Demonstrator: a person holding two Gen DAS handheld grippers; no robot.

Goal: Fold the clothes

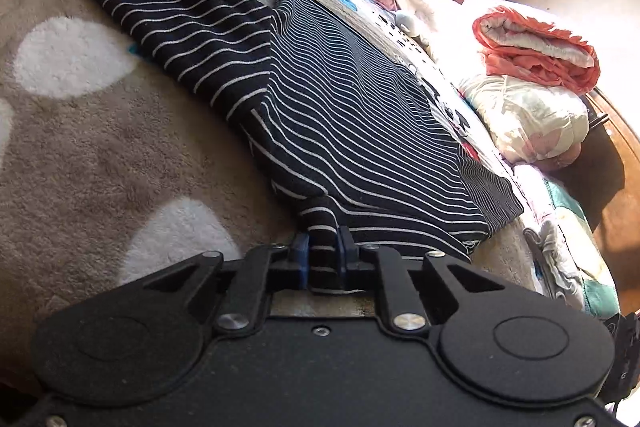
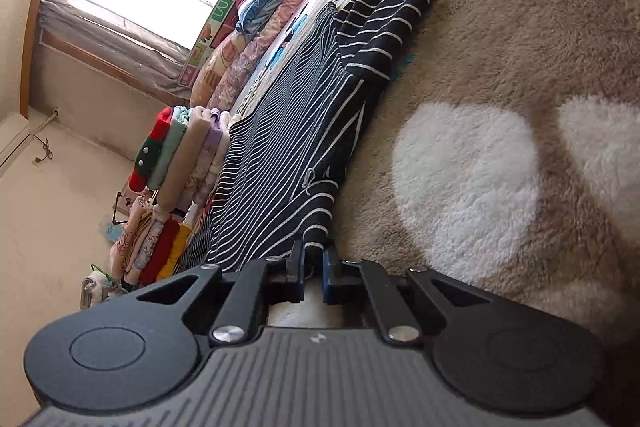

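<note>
your left hand-held gripper [image 1: 323,249] is clenched on a corner of the black knit garment with thin white stripes [image 1: 320,99], which lies spread flat on the fluffy beige blanket with white heart patches [image 1: 100,147]. your right hand-held gripper [image 2: 313,259] pinches another edge of that garment [image 2: 288,155].

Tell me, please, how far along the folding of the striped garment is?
Done: the striped garment lies spread on the fluffy blanket, one sleeve stretched out flat; folded clothes are stacked beyond. In hand: the left gripper and right gripper are each shut on the near edge. Left: no fold of the body shows yet, so the folding itself remains.
</note>
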